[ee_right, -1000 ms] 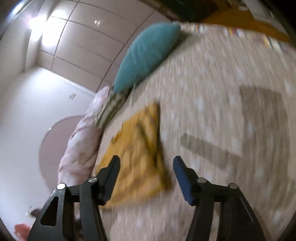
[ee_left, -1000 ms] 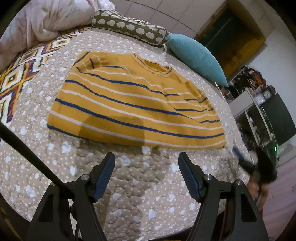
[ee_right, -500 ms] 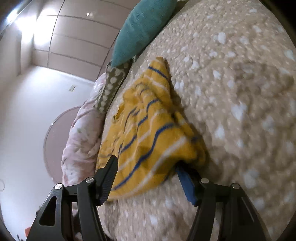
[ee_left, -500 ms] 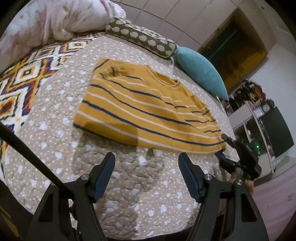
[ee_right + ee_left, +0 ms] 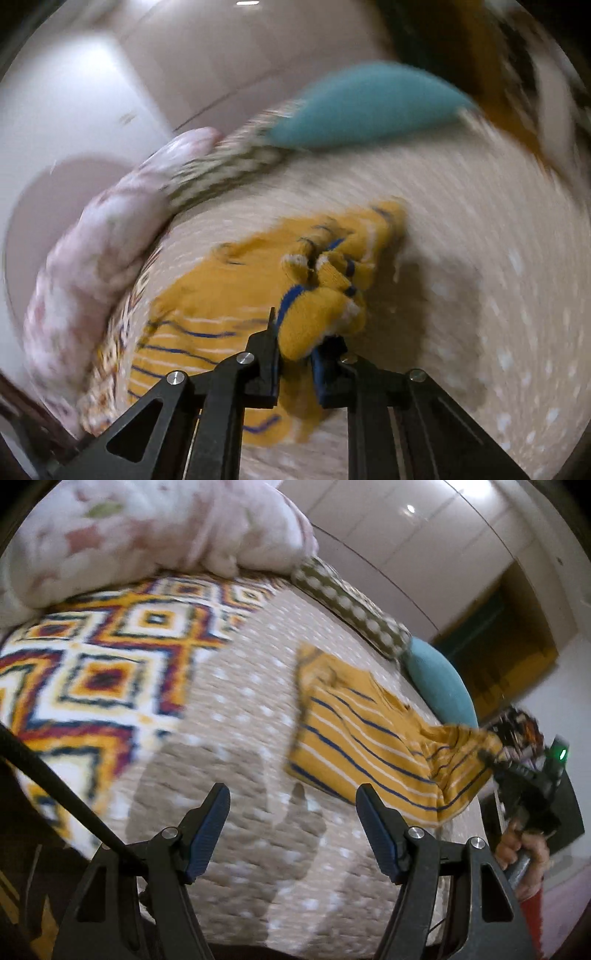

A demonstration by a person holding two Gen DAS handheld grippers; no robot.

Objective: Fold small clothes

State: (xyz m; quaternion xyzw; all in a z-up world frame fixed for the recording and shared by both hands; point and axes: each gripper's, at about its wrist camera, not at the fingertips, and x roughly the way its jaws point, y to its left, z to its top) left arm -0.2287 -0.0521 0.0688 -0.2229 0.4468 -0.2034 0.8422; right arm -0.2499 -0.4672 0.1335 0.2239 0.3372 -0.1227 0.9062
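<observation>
Since the earlier frame, the right gripper had closed on the near corner of the yellow striped sweater and lifted it, bunching that end off the quilted bedspread; the rest of the sweater lay flat on the bed. Its jaws were nearly together, with a wad of knit pinched between them. The left gripper hung above bare bedspread just short of the sweater's left edge, jaws wide apart and holding nothing. Beyond the sweater lay a teal pillow and a polka-dot bolster, touching end to end; a pink floral duvet was heaped on a diamond-patterned blanket to the left. Pale wall panels and a dark doorway closed the room. Both views were motion-blurred.
</observation>
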